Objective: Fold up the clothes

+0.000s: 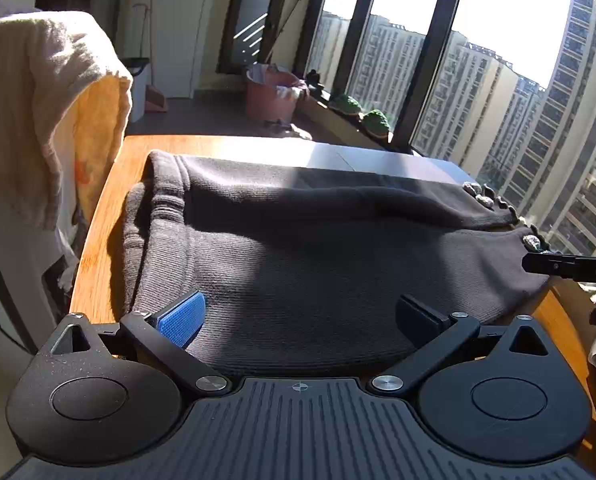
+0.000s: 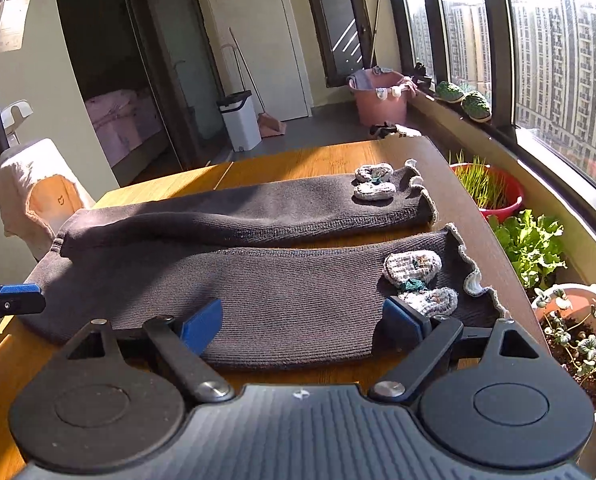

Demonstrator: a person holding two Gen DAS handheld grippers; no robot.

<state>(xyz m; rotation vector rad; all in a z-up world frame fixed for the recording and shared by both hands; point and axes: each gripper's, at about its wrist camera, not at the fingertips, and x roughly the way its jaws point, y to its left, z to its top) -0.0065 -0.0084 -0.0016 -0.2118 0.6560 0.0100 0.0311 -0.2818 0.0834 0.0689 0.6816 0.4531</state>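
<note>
Both grippers, left [image 1: 298,318] and right [image 2: 304,322], hover spread wide over the dark pants [image 2: 257,280], gripping nothing. Pants lie flat on the tabletop [image 2: 298,160].

Sunlit wooden table [image 2: 306,160], tall windows [image 2: 558,60], pink bucket [image 2: 380,106]

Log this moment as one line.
dark knit pants flat on table | left gripper open | right gripper open | nothing held
</note>
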